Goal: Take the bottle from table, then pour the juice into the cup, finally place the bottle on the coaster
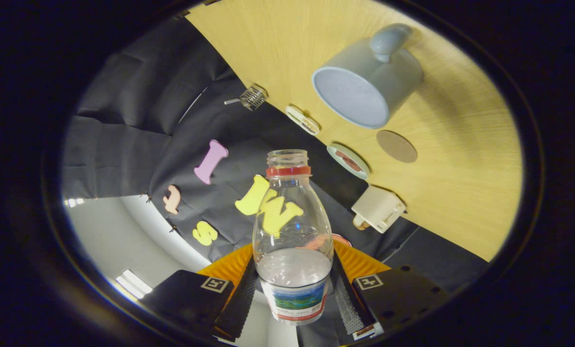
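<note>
With the view rolled hard over, the gripper has its fingers clamped on the bottle, one finger pressing each side of the labelled lower body, so the bottle is off the worktop and between the fingers. Its cap is off and the neck is open. Clear liquid sits low inside, roughly a third full, well short of the mouth. Beyond the neck stands the grey cup; it looks empty, though I cannot be sure. Just beside it lies the round brown coaster. My worry: the mouth is not yet over the cup's rim, so more tilt now could spill juice onto the worktop.
</note>
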